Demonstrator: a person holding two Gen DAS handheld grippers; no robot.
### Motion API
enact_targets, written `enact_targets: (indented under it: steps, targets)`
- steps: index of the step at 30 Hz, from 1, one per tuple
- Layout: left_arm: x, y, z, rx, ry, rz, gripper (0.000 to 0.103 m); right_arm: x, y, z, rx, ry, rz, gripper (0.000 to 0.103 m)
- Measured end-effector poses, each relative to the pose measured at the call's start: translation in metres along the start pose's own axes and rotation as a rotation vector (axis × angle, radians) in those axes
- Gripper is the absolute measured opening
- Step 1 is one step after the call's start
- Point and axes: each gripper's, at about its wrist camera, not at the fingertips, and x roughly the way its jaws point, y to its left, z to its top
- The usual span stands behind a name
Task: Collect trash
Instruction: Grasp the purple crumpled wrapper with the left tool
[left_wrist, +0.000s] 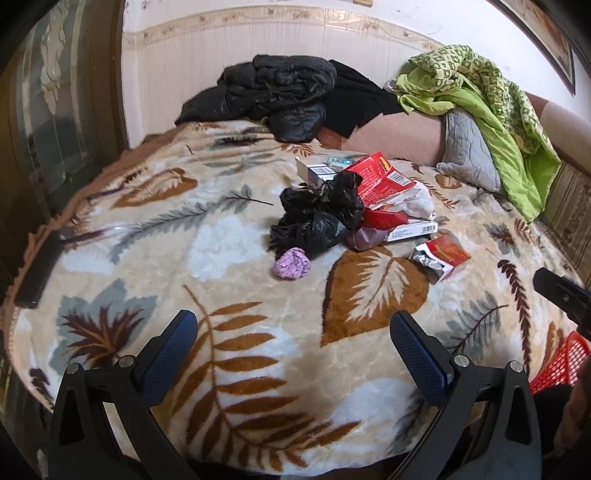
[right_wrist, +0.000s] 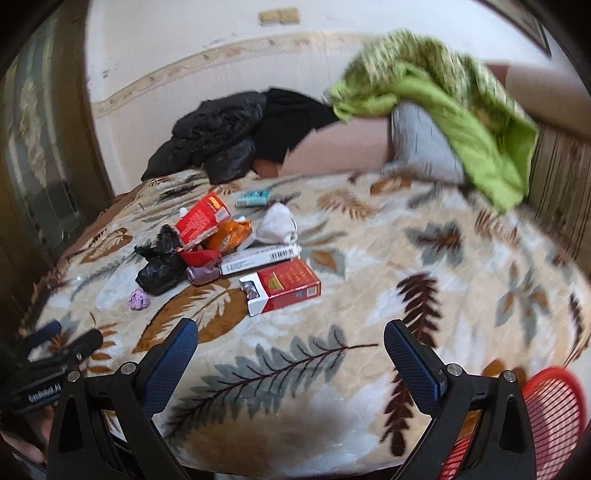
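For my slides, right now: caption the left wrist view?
Open left gripper faces a trash pile on a leaf-patterned blanket.

Beige leaf-patterned blanket (left_wrist: 258, 369), red cigarette pack (right_wrist: 284, 286), black bag (left_wrist: 314, 218), purple wad (left_wrist: 291, 263).

Trash's all heaped mid-bed on the leaf-print blanket (left_wrist: 258, 369): a crumpled black plastic bag (left_wrist: 317, 218), a torn red box (left_wrist: 380, 177) and a flat white carton (right_wrist: 258, 258) touching it. An opened red cigarette pack (right_wrist: 284, 290) lies on its side just beside them, and a little purple wad (left_wrist: 291, 263) sits right by the bag.

Left gripper (left_wrist: 293, 330) jaws spread wide, right gripper (right_wrist: 291, 339) likewise (both empty), held side by side
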Motion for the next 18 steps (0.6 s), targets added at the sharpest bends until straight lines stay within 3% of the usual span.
enact_targets:
  steps: [3, 7, 10, 15, 18]
  targets:
    - [0.014, 0.002, 0.014, -0.017, 0.035, -0.050, 0.100, 0.018, -0.010, 0.007, 0.045, 0.017, 0.034, 0.095]
    - [0.042, 0.006, 0.040, -0.044, 0.084, -0.076, 0.087, 0.043, -0.022, 0.011, 0.178, 0.082, 0.119, 0.087]
    - [0.064, 0.017, 0.050, -0.095, 0.143, -0.076, 0.070, 0.053, -0.031, 0.010, 0.265, 0.115, 0.174, 0.084]
    - [0.096, 0.027, 0.042, -0.138, 0.251, -0.078, 0.052, 0.055, -0.032, 0.010, 0.270, 0.120, 0.198, 0.082]
    - [0.099, 0.017, 0.047, -0.080, 0.219, -0.074, 0.048, 0.065, -0.028, 0.011, 0.268, 0.151, 0.219, 0.072]
